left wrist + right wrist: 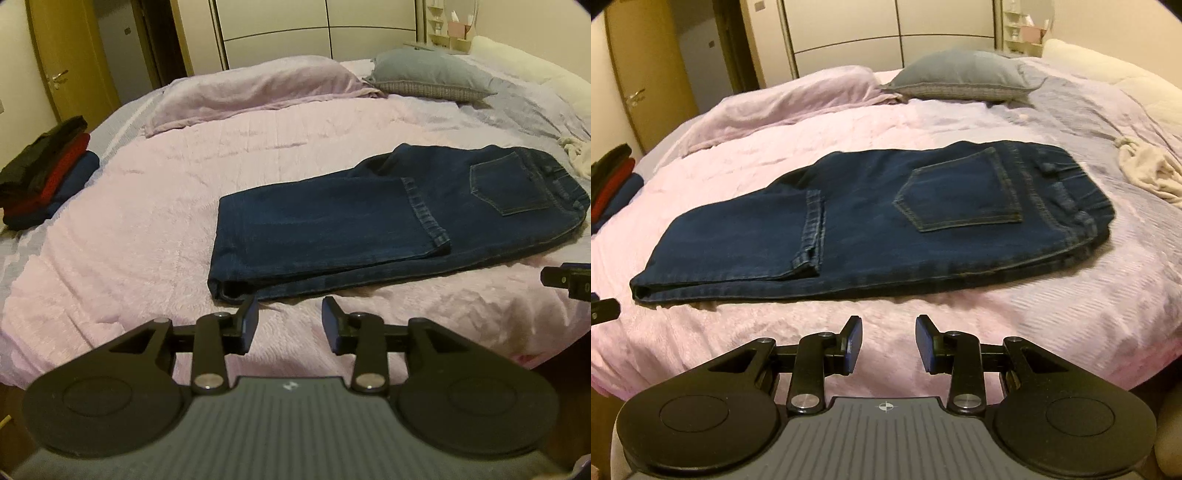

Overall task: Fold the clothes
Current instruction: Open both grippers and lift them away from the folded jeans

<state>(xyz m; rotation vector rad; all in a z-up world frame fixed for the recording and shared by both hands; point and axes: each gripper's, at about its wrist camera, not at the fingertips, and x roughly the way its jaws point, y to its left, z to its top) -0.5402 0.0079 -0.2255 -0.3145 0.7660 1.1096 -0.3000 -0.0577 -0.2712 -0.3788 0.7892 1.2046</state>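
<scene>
Dark blue jeans point(369, 229) lie on the pink bedspread, folded lengthwise with the leg ends doubled back over the thighs, back pocket up and waistband to the right. They also show in the right wrist view point(886, 221). My left gripper point(290, 321) is open and empty, just short of the jeans' folded left end. My right gripper point(888, 343) is open and empty, a little in front of the jeans' near edge. The right gripper's tip shows at the right edge of the left wrist view point(569, 280).
A stack of folded clothes point(44, 173), black, red and blue, sits at the bed's left edge. A lilac pillow point(258, 88) and a grey-blue cushion point(432, 77) lie at the far side. A crumpled cream garment point(1148, 173) lies at the right.
</scene>
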